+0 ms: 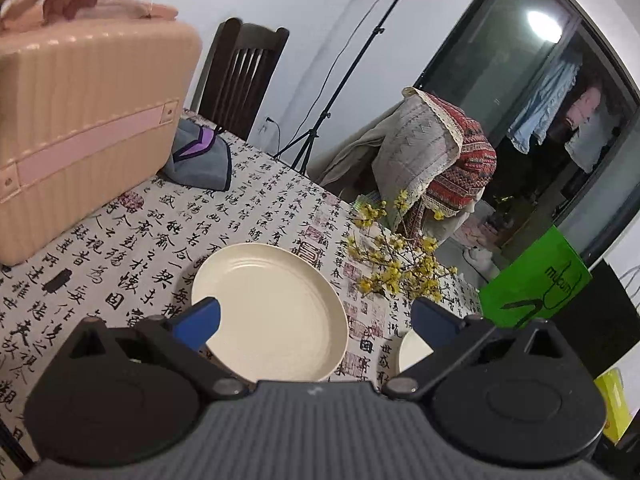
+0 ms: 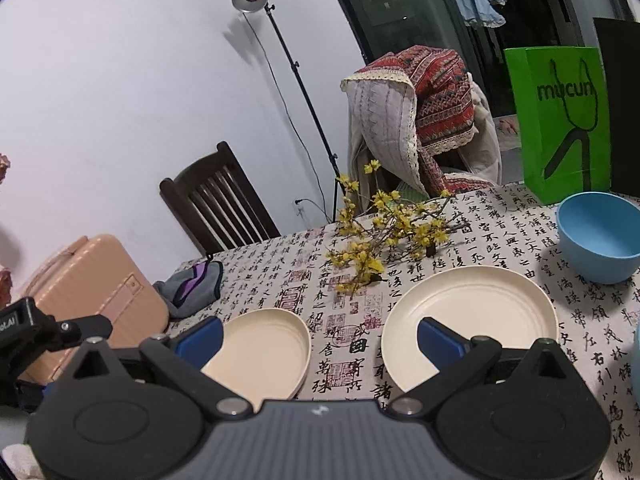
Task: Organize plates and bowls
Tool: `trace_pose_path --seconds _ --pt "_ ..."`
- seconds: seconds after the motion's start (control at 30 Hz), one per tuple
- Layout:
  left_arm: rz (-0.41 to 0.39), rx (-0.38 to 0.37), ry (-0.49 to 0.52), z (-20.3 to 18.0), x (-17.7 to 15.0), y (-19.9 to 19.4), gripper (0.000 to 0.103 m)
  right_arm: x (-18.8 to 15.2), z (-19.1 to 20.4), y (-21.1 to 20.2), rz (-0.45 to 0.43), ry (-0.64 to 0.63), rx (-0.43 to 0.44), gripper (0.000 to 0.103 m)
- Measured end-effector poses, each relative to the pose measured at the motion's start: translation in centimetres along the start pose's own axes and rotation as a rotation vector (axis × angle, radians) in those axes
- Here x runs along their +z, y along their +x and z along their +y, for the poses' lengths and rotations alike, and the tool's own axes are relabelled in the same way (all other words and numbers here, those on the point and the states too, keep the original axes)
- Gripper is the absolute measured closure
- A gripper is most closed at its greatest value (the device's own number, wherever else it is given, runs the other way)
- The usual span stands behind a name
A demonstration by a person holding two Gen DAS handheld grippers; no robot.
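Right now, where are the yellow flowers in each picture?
Left wrist view: the yellow flowers lie right of centre on the tablecloth, just past the far right rim of the big cream plate.
Right wrist view: the yellow flowers lie in the middle, behind the gap between the two cream plates.
Shared landmark: the green paper bag, which is to the right of the flowers in both views.

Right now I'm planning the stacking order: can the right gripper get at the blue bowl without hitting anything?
Probably yes. The right gripper is open and empty, and the blue bowl sits uncovered on the tablecloth to its right, beyond the larger cream plate; only that low plate lies between.
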State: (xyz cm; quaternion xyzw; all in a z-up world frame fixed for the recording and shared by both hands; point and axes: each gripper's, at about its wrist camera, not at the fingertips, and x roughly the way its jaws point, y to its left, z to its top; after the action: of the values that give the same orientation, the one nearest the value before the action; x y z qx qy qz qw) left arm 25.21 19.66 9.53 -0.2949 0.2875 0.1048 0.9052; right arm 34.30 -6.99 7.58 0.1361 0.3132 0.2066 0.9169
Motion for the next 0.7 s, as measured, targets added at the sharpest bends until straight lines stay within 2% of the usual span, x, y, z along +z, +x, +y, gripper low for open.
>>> trace_pose_path --seconds 0.33,0.5,0.7 --pt "0.011 0.008 -0.061 2.5 0.6 3.1 0.0 0.0 -0.2 2.1 0.024 -0.009 -0.021 0.0" --pt "0.017 0.039 -0.075 3.6 0.4 4.5 0.0 -0.1 -0.1 3.0 0.036 -0.017 -0.039 0.0" --pt "0.011 0.016 -0.111 4.9 0.4 5.9 0.0 0.1 -0.1 4.2 0.035 -0.021 -0.058 0.0"
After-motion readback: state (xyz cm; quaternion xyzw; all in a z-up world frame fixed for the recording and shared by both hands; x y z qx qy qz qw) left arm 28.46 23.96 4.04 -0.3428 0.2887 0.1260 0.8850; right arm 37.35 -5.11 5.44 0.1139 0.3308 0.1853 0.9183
